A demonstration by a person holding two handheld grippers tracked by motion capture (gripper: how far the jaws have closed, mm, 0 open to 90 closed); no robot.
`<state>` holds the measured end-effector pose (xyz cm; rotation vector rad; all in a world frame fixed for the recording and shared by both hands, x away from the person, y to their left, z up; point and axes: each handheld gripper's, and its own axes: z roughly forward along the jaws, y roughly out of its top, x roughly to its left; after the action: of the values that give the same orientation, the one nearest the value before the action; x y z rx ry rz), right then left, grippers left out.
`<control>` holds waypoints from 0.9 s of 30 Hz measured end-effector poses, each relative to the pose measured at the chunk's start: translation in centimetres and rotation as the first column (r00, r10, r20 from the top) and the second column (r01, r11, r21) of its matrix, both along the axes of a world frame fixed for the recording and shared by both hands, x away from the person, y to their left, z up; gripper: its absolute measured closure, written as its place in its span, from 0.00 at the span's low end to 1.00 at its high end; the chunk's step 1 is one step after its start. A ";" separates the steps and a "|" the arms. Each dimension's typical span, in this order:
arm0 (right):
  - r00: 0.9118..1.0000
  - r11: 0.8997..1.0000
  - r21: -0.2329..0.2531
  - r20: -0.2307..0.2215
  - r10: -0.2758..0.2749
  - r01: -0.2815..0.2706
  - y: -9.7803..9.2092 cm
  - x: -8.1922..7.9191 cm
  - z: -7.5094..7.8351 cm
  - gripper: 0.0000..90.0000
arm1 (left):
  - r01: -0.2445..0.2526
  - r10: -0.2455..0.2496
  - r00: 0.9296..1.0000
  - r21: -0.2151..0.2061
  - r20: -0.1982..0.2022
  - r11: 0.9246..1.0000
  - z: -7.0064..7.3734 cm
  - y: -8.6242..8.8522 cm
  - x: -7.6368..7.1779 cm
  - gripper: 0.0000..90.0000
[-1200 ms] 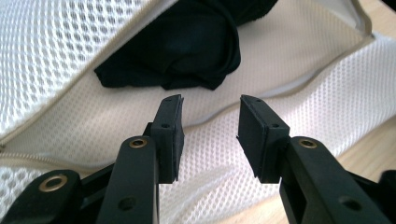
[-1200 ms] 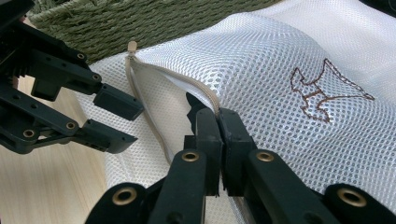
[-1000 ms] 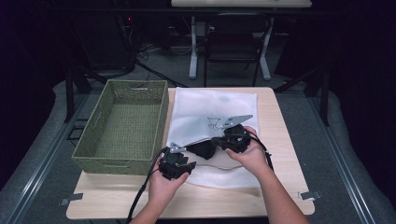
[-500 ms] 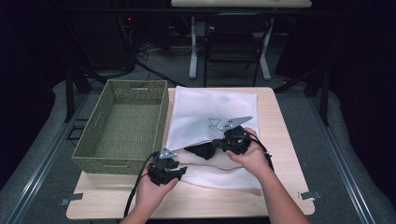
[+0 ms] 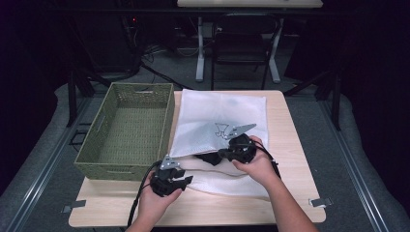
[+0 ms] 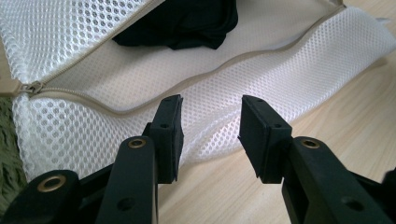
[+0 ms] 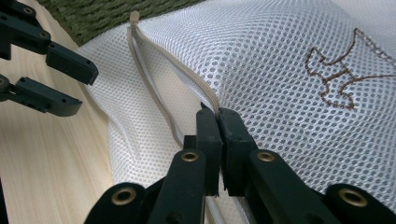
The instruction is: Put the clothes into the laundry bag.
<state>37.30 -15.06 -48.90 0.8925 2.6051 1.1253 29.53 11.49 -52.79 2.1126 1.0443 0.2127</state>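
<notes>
White mesh bag (image 7: 289, 60) pinched at its zipper edge by right tongs (image 7: 217, 122); left tongs (image 6: 210, 126) gape.

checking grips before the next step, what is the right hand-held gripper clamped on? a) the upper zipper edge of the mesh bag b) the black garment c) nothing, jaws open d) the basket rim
a: the right hand-held gripper has its jaws pressed together on the beige zipper edge of the white mesh bag's top layer, while the left hand-held gripper stands open.
</notes>
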 end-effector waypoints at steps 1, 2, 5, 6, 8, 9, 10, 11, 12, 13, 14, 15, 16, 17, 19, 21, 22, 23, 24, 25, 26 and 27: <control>1.000 1.000 -0.004 -0.008 0.000 0.000 0.1 0.0 -0.1 0.97 | 0.000 0.000 1.000 0.001 -0.003 1.000 0.0 0.1 -0.1 0.66; 1.000 1.000 -0.006 -0.011 0.004 -0.004 0.1 0.1 -0.3 0.97 | -0.001 0.001 1.000 -0.002 0.000 1.000 -0.1 0.1 -0.1 0.66; 1.000 1.000 -0.019 -0.025 0.004 -0.004 0.2 0.2 -0.8 0.98 | -0.005 0.005 1.000 0.001 -0.008 1.000 -0.2 0.3 -0.3 0.66; 1.000 1.000 -0.020 -0.027 0.007 -0.008 0.2 0.2 -1.0 0.98 | -0.008 0.008 1.000 -0.001 -0.009 1.000 -0.3 0.3 -0.3 0.66; 0.999 1.000 -0.021 -0.039 0.012 -0.012 0.3 0.3 -1.2 0.98 | -0.011 0.011 1.000 0.000 -0.003 1.000 -0.4 0.3 -0.3 0.66; 0.999 1.000 -0.025 -0.044 0.012 -0.013 0.3 0.3 -1.4 0.98 | -0.006 0.006 1.000 0.004 -0.007 1.000 -0.4 0.4 -0.3 0.66; 0.999 1.000 -0.027 -0.047 0.014 -0.016 0.3 0.3 -1.5 0.98 | -0.010 0.010 1.000 0.003 -0.007 1.000 -0.4 0.4 -0.3 0.66; 0.999 0.999 -0.030 -0.049 0.016 -0.018 0.3 0.4 -1.7 0.98 | -0.009 0.009 1.000 0.003 -0.004 1.000 -0.4 0.4 -0.3 0.66; 0.998 0.999 -0.033 -0.055 0.016 -0.017 0.3 0.4 -1.8 0.98 | -0.011 0.011 1.000 -0.001 -0.007 1.000 -0.5 0.4 -0.4 0.66; 0.998 0.999 -0.035 -0.060 0.016 -0.018 0.3 0.5 -1.9 0.98 | -0.012 0.012 1.000 0.000 -0.010 1.000 -0.5 0.4 -0.4 0.66; 0.998 0.999 -0.038 -0.065 0.020 -0.022 0.3 0.5 -2.1 0.98 | -0.016 0.016 1.000 -0.002 -0.005 1.000 -0.5 0.4 -0.4 0.66; 0.997 0.999 -0.043 -0.070 0.020 -0.023 0.3 0.6 -2.2 0.98 | -0.016 0.016 1.000 -0.002 -0.005 1.000 -0.5 0.4 -0.4 0.66; 0.997 0.998 -0.050 -0.077 0.020 -0.024 0.3 0.6 -2.4 0.98 | -0.010 0.010 1.000 0.000 -0.010 1.000 -0.5 0.5 -0.4 0.66; 0.997 0.998 -0.055 -0.080 0.022 -0.027 0.3 0.6 -2.5 0.98 | -0.013 0.013 1.000 -0.003 -0.010 1.000 -0.5 0.5 -0.4 0.66; 0.996 0.998 -0.062 -0.087 0.027 -0.033 0.3 0.7 -2.8 0.98 | -0.010 0.010 1.000 0.000 -0.009 1.000 -0.5 0.5 -0.4 0.66; 0.994 0.997 -0.070 -0.101 0.031 -0.038 0.3 0.8 -3.2 1.00 | -0.010 0.010 1.000 0.002 -0.008 1.000 -0.5 0.5 -0.4 0.66; 0.994 0.997 -0.071 -0.107 0.030 -0.038 0.3 0.9 -3.3 1.00 | -0.010 0.010 1.000 0.002 -0.008 1.000 -0.5 0.5 -0.4 0.66; 0.994 0.997 -0.071 -0.107 0.030 -0.038 0.3 0.9 -3.3 1.00 | -0.008 0.008 1.000 0.004 -0.006 1.000 -0.5 0.5 -0.4 0.66; 0.994 0.995 -0.086 -0.107 0.037 -0.046 0.2 0.9 -3.6 1.00 | -0.007 0.007 1.000 0.005 -0.006 1.000 -0.5 0.5 -0.4 0.66; 0.994 0.996 -0.081 -0.107 0.036 -0.045 0.2 1.0 -3.7 1.00 | -0.013 0.013 1.000 0.000 -0.008 1.000 -0.5 0.4 -0.4 0.66; 0.993 0.996 -0.077 -0.111 0.032 -0.041 0.2 1.0 -3.7 1.00 | -0.010 0.010 1.000 0.003 -0.006 1.000 -0.6 0.5 -0.4 0.66; 0.993 0.996 -0.074 -0.111 0.032 -0.041 0.1 1.0 -3.6 1.00 | -0.010 0.010 1.000 0.003 -0.007 1.000 -0.6 0.5 -0.4 0.66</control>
<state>38.26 -14.95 -52.53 0.9190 2.7429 1.0047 29.13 11.94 -53.37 2.1122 1.0596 0.2125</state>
